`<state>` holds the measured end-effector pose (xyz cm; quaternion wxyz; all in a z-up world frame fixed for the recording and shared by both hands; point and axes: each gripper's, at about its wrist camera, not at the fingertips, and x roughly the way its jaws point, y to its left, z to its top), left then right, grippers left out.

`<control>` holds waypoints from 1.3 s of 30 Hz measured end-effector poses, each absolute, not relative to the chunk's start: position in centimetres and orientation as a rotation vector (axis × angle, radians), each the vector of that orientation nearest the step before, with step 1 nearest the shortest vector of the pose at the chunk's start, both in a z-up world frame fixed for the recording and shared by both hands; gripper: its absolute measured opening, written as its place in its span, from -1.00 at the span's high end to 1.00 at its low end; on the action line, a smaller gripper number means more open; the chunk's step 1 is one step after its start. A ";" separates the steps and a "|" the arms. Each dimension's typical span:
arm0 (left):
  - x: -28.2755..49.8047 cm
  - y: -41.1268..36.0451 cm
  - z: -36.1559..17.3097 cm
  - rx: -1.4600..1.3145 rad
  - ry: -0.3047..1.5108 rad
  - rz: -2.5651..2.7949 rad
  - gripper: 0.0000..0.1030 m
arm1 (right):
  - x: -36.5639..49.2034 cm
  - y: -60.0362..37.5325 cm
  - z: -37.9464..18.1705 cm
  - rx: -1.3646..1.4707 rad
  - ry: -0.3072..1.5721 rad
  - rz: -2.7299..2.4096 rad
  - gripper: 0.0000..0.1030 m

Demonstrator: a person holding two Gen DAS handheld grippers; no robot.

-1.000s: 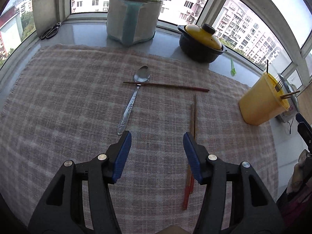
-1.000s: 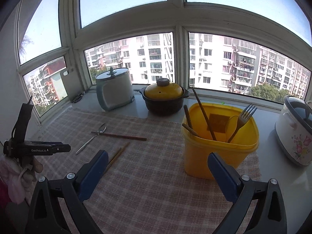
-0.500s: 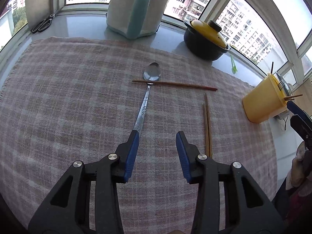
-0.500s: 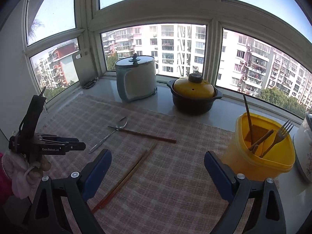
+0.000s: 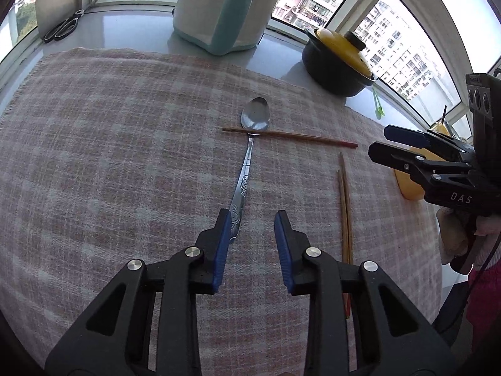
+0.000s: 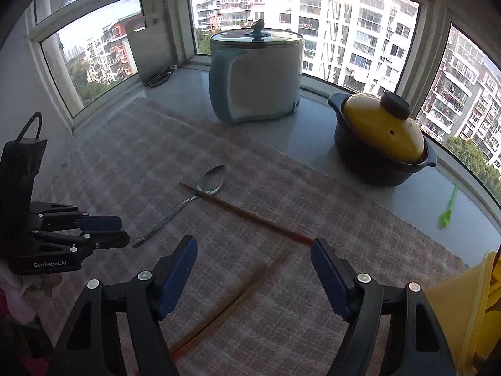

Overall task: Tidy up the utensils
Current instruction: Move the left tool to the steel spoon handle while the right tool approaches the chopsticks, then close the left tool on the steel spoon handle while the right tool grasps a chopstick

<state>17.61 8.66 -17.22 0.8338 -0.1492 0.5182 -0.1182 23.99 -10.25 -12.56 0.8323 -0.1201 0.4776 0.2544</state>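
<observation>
A metal spoon [image 5: 249, 156] lies on the checked cloth [image 5: 109, 144], with a single chopstick [image 5: 291, 136] across its neck. My left gripper [image 5: 250, 219] is open, and the end of the spoon's handle lies just inside its left finger. A pair of chopsticks [image 5: 344, 206] lies to the right. My right gripper [image 6: 253, 250] is open and empty above that pair [image 6: 238, 300]; the spoon [image 6: 200, 194] and single chopstick [image 6: 247, 213] lie beyond it. The yellow utensil bin [image 6: 460, 313] is at the lower right edge.
A white and blue pot [image 6: 256, 75] and a black pot with a yellow lid [image 6: 379, 141] stand on the sill behind the cloth. A green spoon [image 6: 449, 206] lies on the sill at right. Scissors [image 5: 61, 26] and a cutting board [image 6: 150, 50] are at the far left.
My left gripper has moved forward to the spoon's handle and its jaws have narrowed. My right gripper has swung left and down, away from the yellow bin, over the pair of chopsticks.
</observation>
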 end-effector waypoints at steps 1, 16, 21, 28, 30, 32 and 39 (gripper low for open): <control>17.6 8.7 -17.2 -0.320 1.097 -0.252 0.45 | 24.8 -9.9 -13.2 -0.257 1.038 0.550 -0.36; 19.0 9.2 -17.7 -0.350 1.105 -0.245 0.45 | 29.4 -3.4 -19.2 -0.561 1.135 0.650 -0.22; 20.0 8.7 -17.9 -0.332 1.111 -0.251 0.46 | 30.5 -2.8 -20.5 -0.554 1.169 0.670 0.12; 21.2 8.2 -18.6 -0.308 1.129 -0.235 0.46 | 31.3 -3.0 -20.5 -0.461 1.207 0.657 0.50; 21.5 7.8 -18.6 -0.297 1.134 -0.234 0.46 | 31.1 -3.0 -20.5 -0.456 1.213 0.639 0.56; 21.9 7.5 -18.7 -0.283 1.136 -0.231 0.46 | 30.9 -3.1 -20.4 -0.449 1.213 0.625 0.58; 23.6 6.0 -18.8 -0.211 1.136 -0.216 0.46 | 30.9 -3.8 -20.4 -0.365 1.246 0.582 0.64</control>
